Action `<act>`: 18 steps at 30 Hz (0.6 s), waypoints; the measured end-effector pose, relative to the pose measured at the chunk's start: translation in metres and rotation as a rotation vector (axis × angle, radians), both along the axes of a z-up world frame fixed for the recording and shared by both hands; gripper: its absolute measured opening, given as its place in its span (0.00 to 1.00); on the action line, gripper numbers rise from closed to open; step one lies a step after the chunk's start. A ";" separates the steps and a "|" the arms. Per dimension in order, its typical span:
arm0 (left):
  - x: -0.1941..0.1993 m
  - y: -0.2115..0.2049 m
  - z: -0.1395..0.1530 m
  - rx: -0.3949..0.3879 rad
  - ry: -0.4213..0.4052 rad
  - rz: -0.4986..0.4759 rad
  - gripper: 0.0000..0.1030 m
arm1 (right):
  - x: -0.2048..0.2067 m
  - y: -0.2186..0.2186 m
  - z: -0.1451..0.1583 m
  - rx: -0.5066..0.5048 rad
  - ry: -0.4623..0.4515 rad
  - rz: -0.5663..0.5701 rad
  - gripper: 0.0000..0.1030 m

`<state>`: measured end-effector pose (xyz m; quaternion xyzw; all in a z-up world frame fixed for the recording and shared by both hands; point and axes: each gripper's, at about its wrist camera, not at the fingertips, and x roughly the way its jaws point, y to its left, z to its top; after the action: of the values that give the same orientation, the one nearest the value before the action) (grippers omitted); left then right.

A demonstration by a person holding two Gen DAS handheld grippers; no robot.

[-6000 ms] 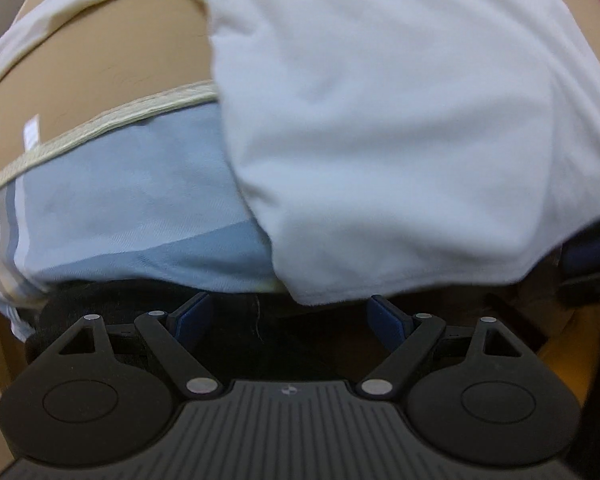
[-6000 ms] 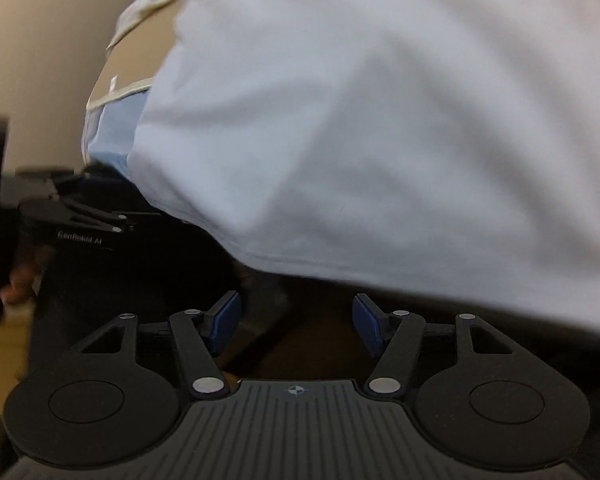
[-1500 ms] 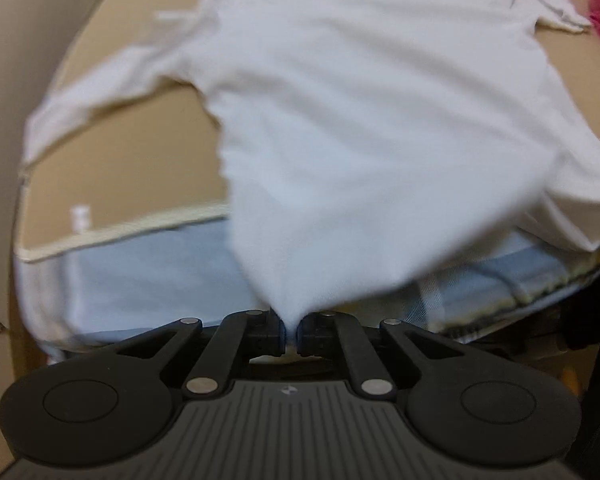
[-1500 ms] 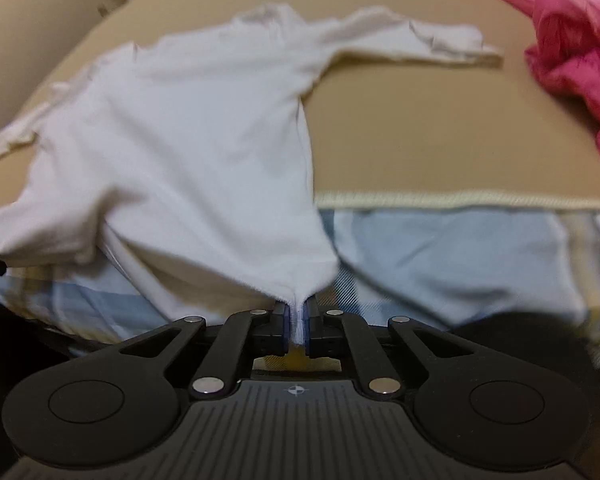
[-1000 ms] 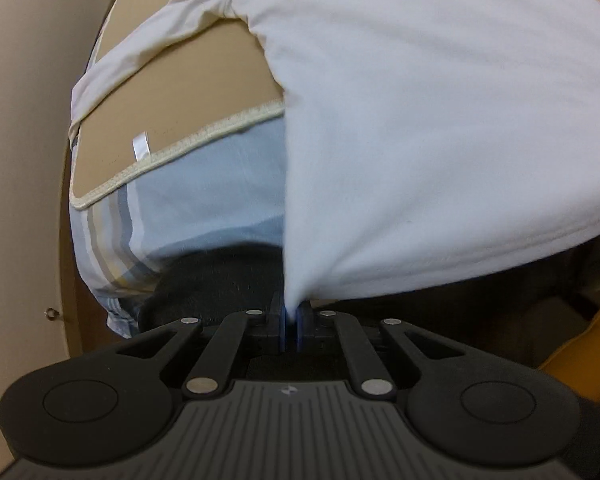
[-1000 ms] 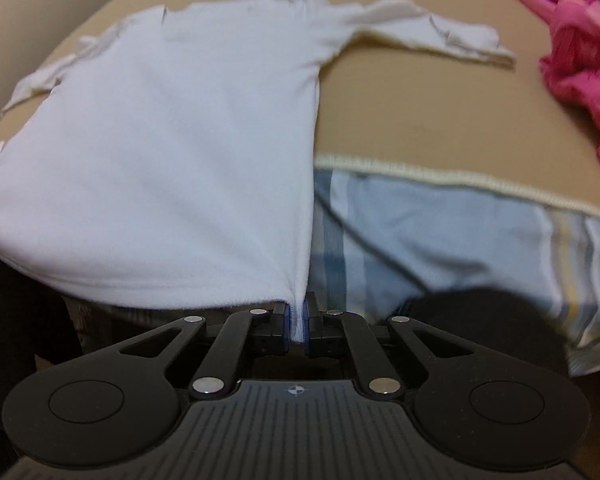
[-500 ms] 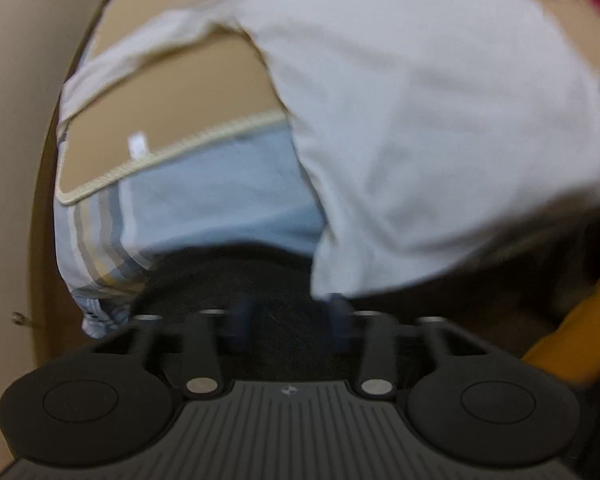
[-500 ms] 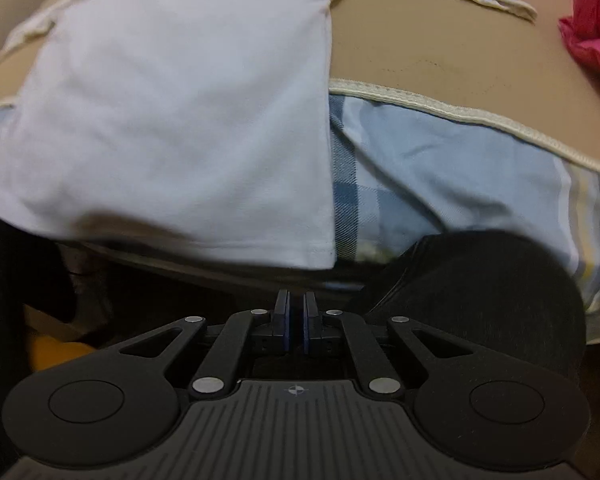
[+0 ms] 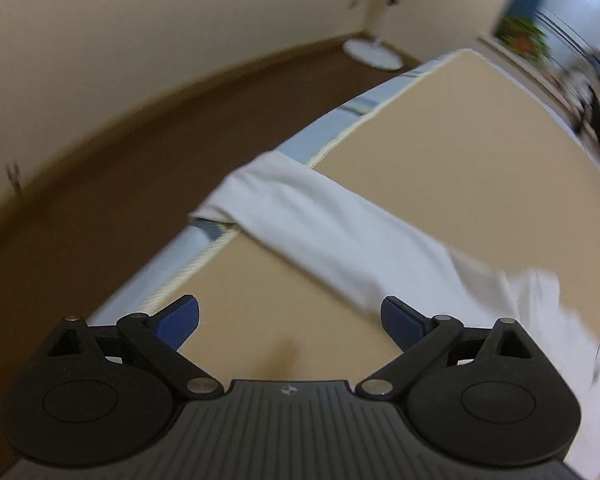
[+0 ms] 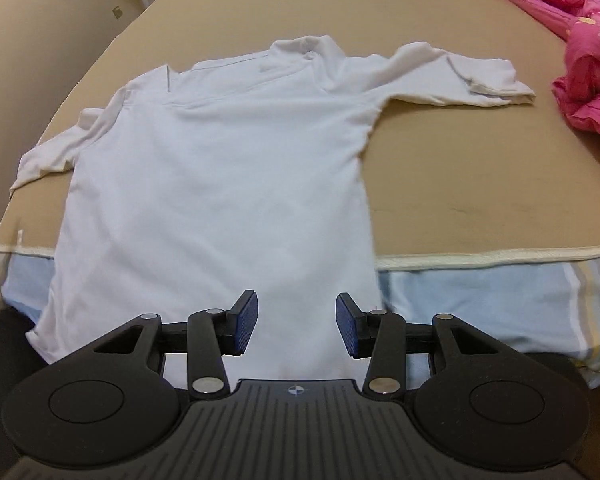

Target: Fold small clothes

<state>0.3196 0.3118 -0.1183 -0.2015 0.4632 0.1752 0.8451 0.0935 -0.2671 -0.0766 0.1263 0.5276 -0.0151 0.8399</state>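
Now the white shirt (image 10: 220, 184) lies flat on the tan bed cover (image 10: 480, 184), hem over the edge, left sleeve (image 9: 320, 224) running diagonally just ahead of the empty, wide-open left gripper (image 9: 290, 322), nearer than the open, empty right gripper (image 10: 296, 320).

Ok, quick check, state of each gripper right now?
Left gripper: open, holding nothing, above the tan mat near the white long-sleeved cotton shirt's sleeve.
Right gripper: open, holding nothing, over the shirt's hem.

one white shirt (image 10: 228, 184), one pink blanket (image 10: 584, 40)
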 end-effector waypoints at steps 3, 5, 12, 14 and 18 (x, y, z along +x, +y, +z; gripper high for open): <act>0.042 0.016 -0.030 -0.066 0.034 0.063 0.96 | 0.011 0.014 -0.002 -0.003 0.029 0.013 0.44; 0.060 0.030 -0.047 -0.108 0.034 0.098 0.96 | 0.018 0.021 -0.005 -0.023 0.053 0.024 0.44; 0.074 0.099 -0.073 -0.288 -0.040 0.364 0.69 | 0.040 0.035 -0.015 -0.049 0.119 0.068 0.44; 0.079 0.112 -0.077 -0.303 0.011 0.404 0.05 | 0.046 0.039 -0.018 -0.057 0.122 0.095 0.44; 0.076 0.106 -0.050 -0.223 -0.031 0.359 0.05 | 0.053 0.040 -0.021 -0.059 0.111 0.126 0.44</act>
<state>0.3958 0.4177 -0.1688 -0.3756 0.4233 0.2676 0.7798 0.1467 -0.2271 -0.0975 0.0673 0.5796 0.0153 0.8120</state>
